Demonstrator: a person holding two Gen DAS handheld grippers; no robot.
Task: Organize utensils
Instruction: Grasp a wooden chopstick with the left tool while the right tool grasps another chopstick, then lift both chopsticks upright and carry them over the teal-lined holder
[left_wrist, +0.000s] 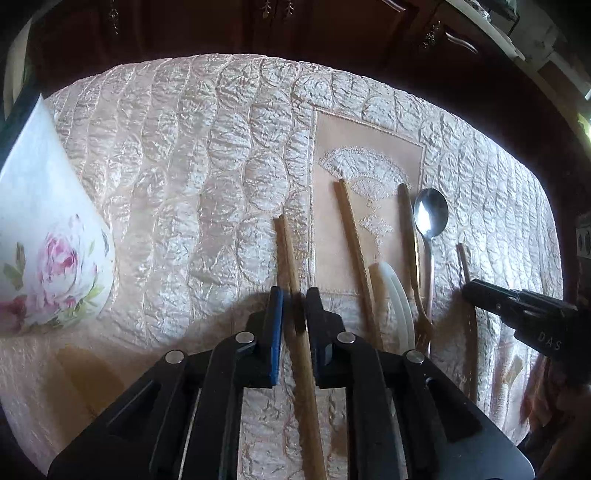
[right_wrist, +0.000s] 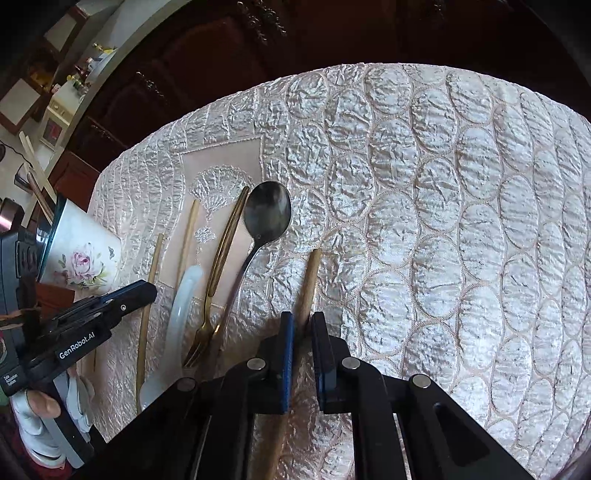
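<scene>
On the quilted cream cloth (left_wrist: 192, 177) lie several utensils. My left gripper (left_wrist: 294, 295) is shut on a wooden chopstick (left_wrist: 286, 247) that points away from me. My right gripper (right_wrist: 302, 320) is shut on another wooden chopstick (right_wrist: 309, 280); it shows at the right of the left wrist view (left_wrist: 467, 286). Between them lie a third chopstick (left_wrist: 352, 240), a white plastic spoon (left_wrist: 397, 295), a gold fork (left_wrist: 412, 243) and a steel spoon (left_wrist: 430, 214). A floral cup (left_wrist: 48, 229) lies on its side at the left.
Dark wooden cabinets (left_wrist: 258, 29) stand beyond the table's far edge. The quilted cloth (right_wrist: 461, 221) stretches wide to the right of my right gripper. The person's gloved hand (right_wrist: 44, 410) holds the left gripper (right_wrist: 146, 290) at lower left of the right wrist view.
</scene>
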